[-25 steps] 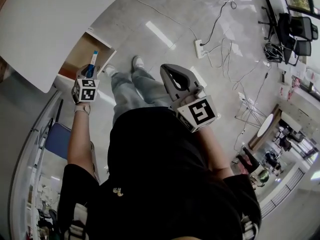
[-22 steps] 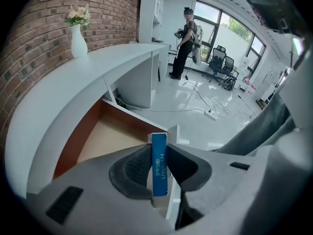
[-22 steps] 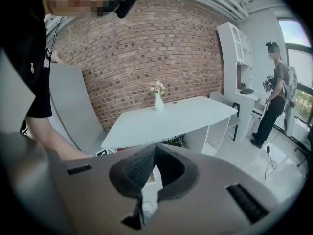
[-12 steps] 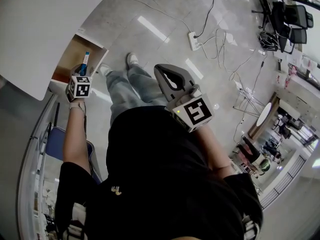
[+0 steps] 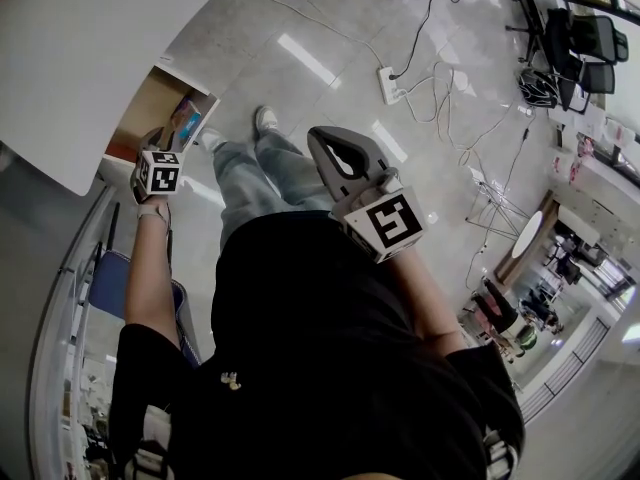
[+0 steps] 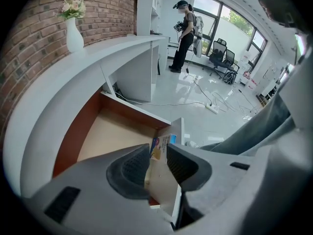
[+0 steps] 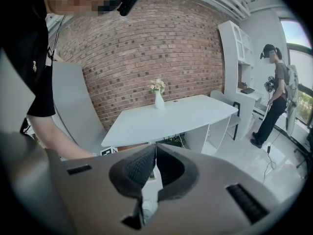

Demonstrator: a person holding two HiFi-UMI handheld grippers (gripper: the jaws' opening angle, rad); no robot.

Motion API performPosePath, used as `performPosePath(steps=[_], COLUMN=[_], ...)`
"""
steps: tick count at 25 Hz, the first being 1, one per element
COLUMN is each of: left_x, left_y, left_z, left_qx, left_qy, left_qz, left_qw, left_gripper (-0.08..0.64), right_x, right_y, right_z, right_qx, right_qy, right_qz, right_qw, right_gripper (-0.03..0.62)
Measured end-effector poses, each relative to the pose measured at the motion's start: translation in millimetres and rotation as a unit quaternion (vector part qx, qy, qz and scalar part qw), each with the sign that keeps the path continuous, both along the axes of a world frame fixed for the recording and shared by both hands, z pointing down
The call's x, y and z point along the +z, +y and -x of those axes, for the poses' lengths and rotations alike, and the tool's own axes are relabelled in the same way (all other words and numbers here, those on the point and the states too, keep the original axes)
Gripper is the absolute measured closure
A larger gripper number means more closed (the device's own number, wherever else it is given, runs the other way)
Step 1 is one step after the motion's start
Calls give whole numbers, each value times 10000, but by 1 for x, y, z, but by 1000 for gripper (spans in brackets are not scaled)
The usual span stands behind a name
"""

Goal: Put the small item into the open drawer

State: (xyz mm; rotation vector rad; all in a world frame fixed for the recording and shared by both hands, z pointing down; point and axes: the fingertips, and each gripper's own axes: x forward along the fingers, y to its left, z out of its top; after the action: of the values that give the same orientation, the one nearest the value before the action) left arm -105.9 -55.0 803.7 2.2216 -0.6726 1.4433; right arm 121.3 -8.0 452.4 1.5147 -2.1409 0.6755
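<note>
Grey left gripper [image 6: 158, 153]: jaws slightly apart, gripping nothing. Just past its tips, blue-yellow small item [image 6: 162, 146] inside wooden drawer [image 6: 116, 131], near drawer's front wall. Head view alone shows item's broad face, tilted. Right gripper [image 7: 155, 152] well right of left gripper, over floor [image 5: 330, 38]. Its own view alone shows jaws pressed together, empty. Beyond it, white table [image 7: 171, 116], vase [image 7: 159, 100].
</note>
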Motion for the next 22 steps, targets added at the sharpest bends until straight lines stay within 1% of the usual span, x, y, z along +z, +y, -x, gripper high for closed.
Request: performPosePath(steps=[4, 7, 12, 16, 18, 22], left_x=[-9, -23, -51, -82, -99, -136], left_y=[4, 6, 4, 0, -3, -6], left_z=[1, 0, -1, -3, -3, -4], left_qx=[-34, -134, -493, -811, -952, -1244], left_qy=[-16, 39, 51, 209, 293, 552], left_qz=[-16, -56, -169, -344, -465, -664], left_qw=[10000, 9999, 9986, 9959, 9939, 9885], left_gripper=[462, 462, 465, 469, 557, 557], right_x=[-1, -6, -12, -16, -17, -21], right_y=[-3, -7, -15, -21, -26, -35], right_z=[4, 8, 12, 20, 25, 32], right_qx=[-136, -286, -556, -833, -983, -1205], right_qy=[-51, -95, -208, -318, -375, -474], right_qz=[-57, -126, -257, -341, -382, -480], right_qw=[9999, 9995, 9979, 9954, 9937, 9904], right_gripper=[580, 580, 580, 580, 580, 580])
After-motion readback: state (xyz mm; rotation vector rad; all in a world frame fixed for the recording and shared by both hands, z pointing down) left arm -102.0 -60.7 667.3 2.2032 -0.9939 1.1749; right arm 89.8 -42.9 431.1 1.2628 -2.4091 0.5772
